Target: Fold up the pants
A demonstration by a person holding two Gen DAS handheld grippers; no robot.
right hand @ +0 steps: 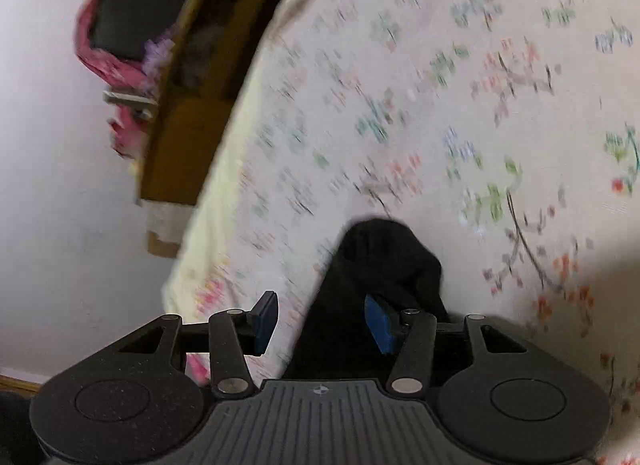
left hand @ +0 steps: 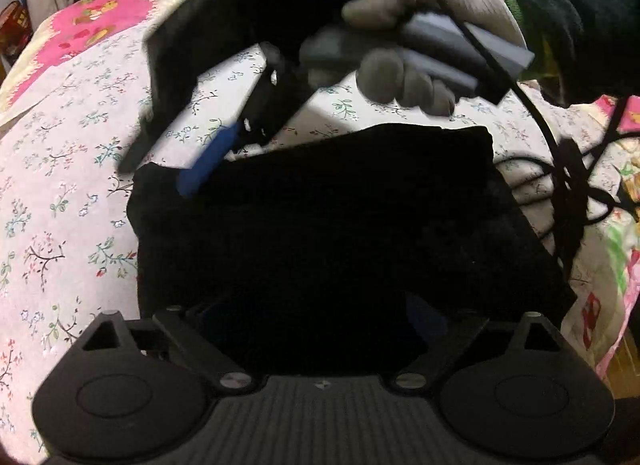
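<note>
The black pants (left hand: 320,233) lie folded into a thick rectangle on the floral bed sheet (left hand: 60,185). My left gripper (left hand: 320,321) hangs just over the near edge of the pants; its blue pads are dark against the cloth and look spread apart. My right gripper (left hand: 208,169), held by a gloved hand (left hand: 400,45), reaches to the far left corner of the pants. In the right wrist view the right gripper (right hand: 324,321) is open, with blue pads (right hand: 382,323) wide apart and a fold of black pants (right hand: 380,265) between them, not pinched.
A black cable (left hand: 560,169) loops on the sheet right of the pants. A pink patterned blanket (left hand: 80,29) lies at the far left. The bed edge, a white wall (right hand: 60,225) and a wooden frame (right hand: 184,137) show in the blurred right wrist view.
</note>
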